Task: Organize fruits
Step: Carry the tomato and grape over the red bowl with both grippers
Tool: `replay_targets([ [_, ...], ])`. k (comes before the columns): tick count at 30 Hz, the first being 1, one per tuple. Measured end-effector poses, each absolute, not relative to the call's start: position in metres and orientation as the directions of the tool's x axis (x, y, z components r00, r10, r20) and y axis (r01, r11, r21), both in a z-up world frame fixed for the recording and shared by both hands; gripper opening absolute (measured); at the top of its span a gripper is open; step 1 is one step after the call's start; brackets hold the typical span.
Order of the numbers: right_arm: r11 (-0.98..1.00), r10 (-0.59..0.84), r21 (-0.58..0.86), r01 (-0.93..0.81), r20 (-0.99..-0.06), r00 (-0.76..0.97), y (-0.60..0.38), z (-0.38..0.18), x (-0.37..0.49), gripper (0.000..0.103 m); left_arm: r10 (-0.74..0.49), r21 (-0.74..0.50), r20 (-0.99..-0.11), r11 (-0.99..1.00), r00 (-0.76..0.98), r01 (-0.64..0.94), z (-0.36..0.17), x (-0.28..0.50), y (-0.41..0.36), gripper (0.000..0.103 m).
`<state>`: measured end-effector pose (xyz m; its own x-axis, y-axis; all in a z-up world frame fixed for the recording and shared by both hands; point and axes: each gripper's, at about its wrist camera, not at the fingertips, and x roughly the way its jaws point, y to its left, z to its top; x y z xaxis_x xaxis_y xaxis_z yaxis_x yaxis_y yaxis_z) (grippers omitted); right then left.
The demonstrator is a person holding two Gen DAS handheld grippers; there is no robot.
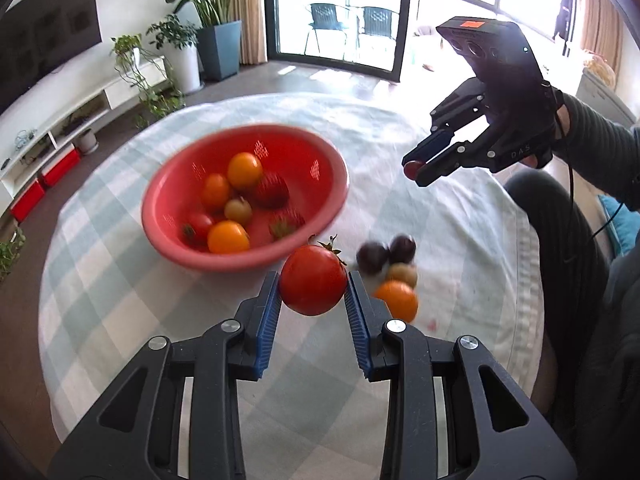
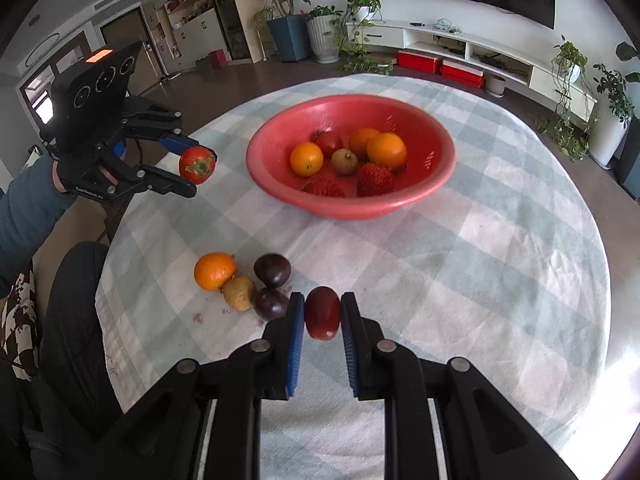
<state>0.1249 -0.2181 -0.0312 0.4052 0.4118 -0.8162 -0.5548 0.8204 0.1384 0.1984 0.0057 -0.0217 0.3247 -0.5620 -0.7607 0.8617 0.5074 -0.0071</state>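
**Holding a fruit in each gripper above the checked worktop**

Gripping a red tomato (image 1: 313,280), the left gripper (image 1: 312,286) has its blue-padded fingers (image 1: 269,312) pressed against the fruit's two sides, the green stem pointing away from the camera; in the right wrist view that stem faces the lens instead. The right gripper (image 2: 322,313) is clenched on a small dark red fruit (image 2: 322,312), oblong and smooth, perhaps a date or a plum; from the left wrist view only a red tip of it shows between the fingers.

Just beyond the right gripper's fingers, a small cluster lies on the worktop (image 2: 500,264): two dark purple round fruits (image 2: 272,269), a brownish one (image 2: 239,293) and an orange (image 2: 215,271), touching or nearly so. In the left wrist view this cluster is motion-blurred and partly hidden behind the right-hand finger.

Farther out stands the red bowl (image 2: 280,176), holding oranges, strawberries, a small red tomato and a brown fruit. Its near wall hides the lower parts of the strawberries.
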Motion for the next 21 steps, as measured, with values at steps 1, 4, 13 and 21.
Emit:
replay_targets([
  [1,0.823,0.415,0.136,-0.552,-0.807,0.420,-0.219,-0.024,0.128,0.021,-0.562,-0.006,-0.756,0.518,0.335,0.855,-0.018,0.200,0.002,0.030],
  [4,0.831,0.425,0.136,-0.539,-0.781,0.459,-0.216,-0.007,0.140,0.021,-0.545,0.010,-0.749,0.559,0.377,0.829,-0.008,0.211,-0.008,0.030],
  [13,0.863,0.392,0.130,-0.488,-0.783,0.484,-0.187,0.001,0.200,0.021,-0.434,0.046,-0.793,0.657,0.427,0.753,-0.017,0.256,-0.042,0.030],
  [21,0.900,0.241,0.014,-0.435,-0.848,0.472,-0.170,-0.032,0.238,0.021,-0.371,0.068,-0.838,0.657,0.400,0.751,-0.044,0.274,-0.072,0.030],
])
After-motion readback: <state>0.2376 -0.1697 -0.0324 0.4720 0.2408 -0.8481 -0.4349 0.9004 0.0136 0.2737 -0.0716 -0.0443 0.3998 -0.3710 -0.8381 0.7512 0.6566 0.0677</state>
